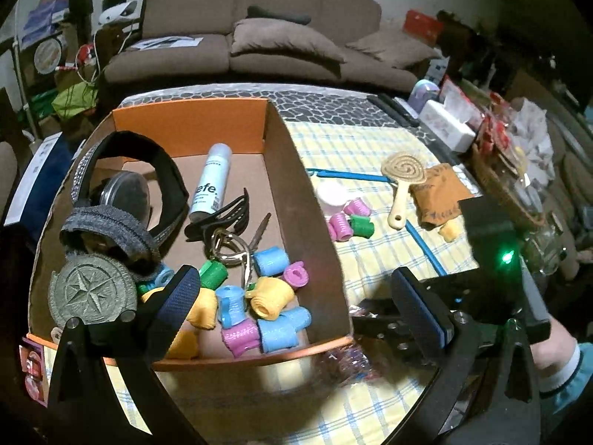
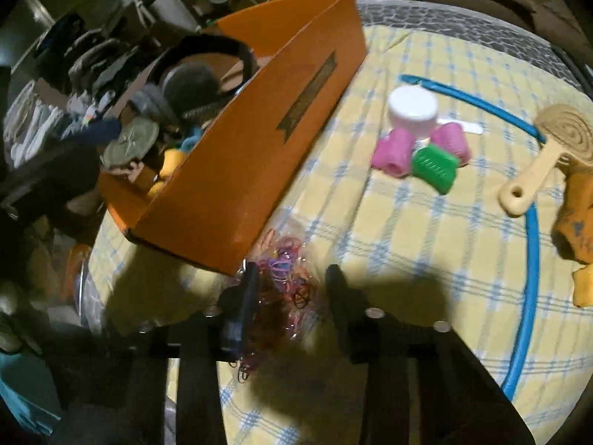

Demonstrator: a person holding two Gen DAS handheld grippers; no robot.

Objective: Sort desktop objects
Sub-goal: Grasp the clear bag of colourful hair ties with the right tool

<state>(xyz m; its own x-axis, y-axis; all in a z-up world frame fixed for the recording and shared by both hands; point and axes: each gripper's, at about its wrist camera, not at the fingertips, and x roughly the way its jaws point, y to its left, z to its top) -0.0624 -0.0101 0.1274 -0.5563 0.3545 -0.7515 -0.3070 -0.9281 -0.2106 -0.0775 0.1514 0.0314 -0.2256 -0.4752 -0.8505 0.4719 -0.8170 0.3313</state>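
Right gripper (image 2: 291,278) fingers narrowed around bag of hair ties (image 2: 285,278), contact unclear; left gripper (image 1: 292,296) wide, empty. Step: grasping bag; next, lift into orange box (image 2: 237,170).

Brown sofa (image 1: 259,37) w/ cushions behind table (image 1: 333,100), cluttered shelf (image 1: 40,48) at left, room dim, maybe lamp-lit

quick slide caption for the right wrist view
Right gripper straddles a bag of hair ties beside the orange box on the checked cloth.
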